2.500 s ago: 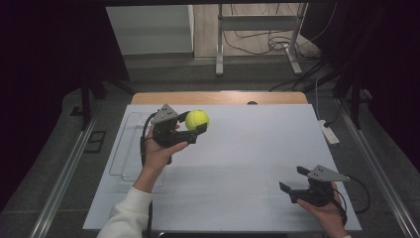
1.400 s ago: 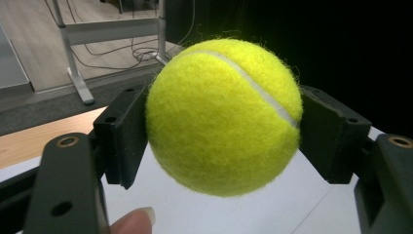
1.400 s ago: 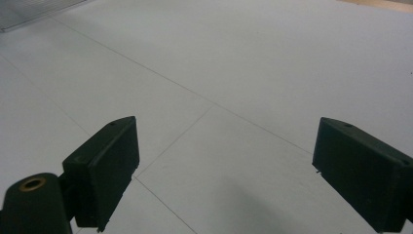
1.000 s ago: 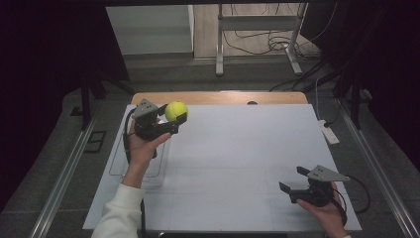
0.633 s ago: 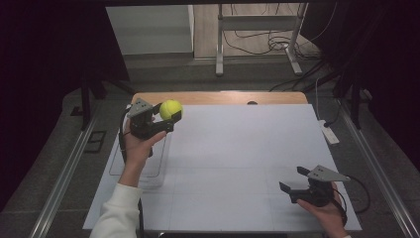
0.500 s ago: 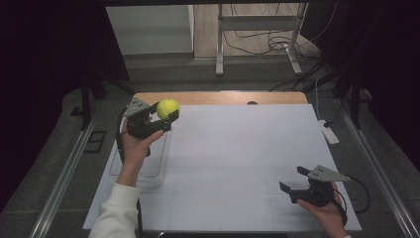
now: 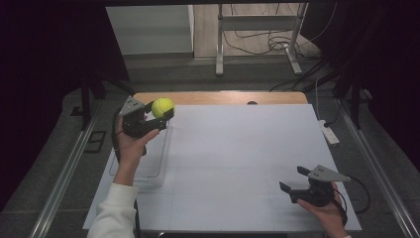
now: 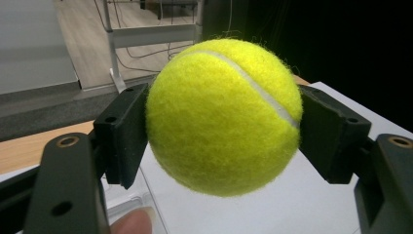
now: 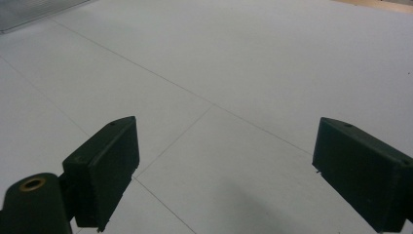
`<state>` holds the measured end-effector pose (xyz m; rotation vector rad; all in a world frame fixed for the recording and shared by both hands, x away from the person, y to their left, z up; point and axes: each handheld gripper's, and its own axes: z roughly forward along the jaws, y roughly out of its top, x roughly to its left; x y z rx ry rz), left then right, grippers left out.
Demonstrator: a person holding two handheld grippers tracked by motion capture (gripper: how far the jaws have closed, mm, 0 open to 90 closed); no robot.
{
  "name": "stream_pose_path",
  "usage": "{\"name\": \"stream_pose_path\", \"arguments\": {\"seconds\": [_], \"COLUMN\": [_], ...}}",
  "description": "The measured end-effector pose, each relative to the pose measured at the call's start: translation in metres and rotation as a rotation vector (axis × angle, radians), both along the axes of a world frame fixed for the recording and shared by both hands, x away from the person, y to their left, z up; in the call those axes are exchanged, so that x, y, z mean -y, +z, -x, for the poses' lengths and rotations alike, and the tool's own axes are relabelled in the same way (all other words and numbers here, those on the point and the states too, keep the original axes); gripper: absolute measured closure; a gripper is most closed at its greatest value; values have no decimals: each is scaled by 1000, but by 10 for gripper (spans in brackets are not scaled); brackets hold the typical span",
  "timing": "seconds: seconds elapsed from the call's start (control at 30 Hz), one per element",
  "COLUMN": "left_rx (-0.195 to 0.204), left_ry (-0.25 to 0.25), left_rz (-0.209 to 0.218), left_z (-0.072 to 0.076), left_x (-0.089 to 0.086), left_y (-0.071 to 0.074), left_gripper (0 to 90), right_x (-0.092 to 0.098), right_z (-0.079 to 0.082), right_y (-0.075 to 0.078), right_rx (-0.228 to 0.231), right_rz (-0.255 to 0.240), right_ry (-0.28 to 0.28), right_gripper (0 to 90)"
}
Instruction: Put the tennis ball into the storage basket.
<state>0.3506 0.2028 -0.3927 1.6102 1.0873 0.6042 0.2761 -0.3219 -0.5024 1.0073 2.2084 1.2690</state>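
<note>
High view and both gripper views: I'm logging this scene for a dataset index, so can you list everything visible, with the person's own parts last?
tennis ball: one, yellow-green, clamped between the left gripper's jaws, above the table's far left.
clear tray: one, transparent, on the table's left side.
table: one, white sheet over a wooden top.
power strip: one, white, at the table's right edge.
metal stand: one, grey, on the floor behind the table.
left gripper: one, black, raised, shut on the ball.
right gripper: one, black, jaws wide apart, low at the near right.

The ball (image 8: 223, 114) was bright yellow-green with a white seam; black jaws, a white table (image 7: 237, 163), a white sleeve (image 7: 116, 213).
</note>
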Motion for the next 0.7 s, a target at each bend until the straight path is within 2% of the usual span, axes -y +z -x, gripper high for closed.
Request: {"name": "stream_pose_path", "arguments": {"seconds": [0.7], "left_rx": [-11], "left_ry": [73], "left_rz": [-8], "left_z": [-5], "left_x": [-20], "left_y": [-6], "left_gripper": [271], "right_x": [0], "right_z": [0], "right_y": [-1], "right_rx": [-2], "right_rz": [4], "right_ry": [0], "right_gripper": [102]}}
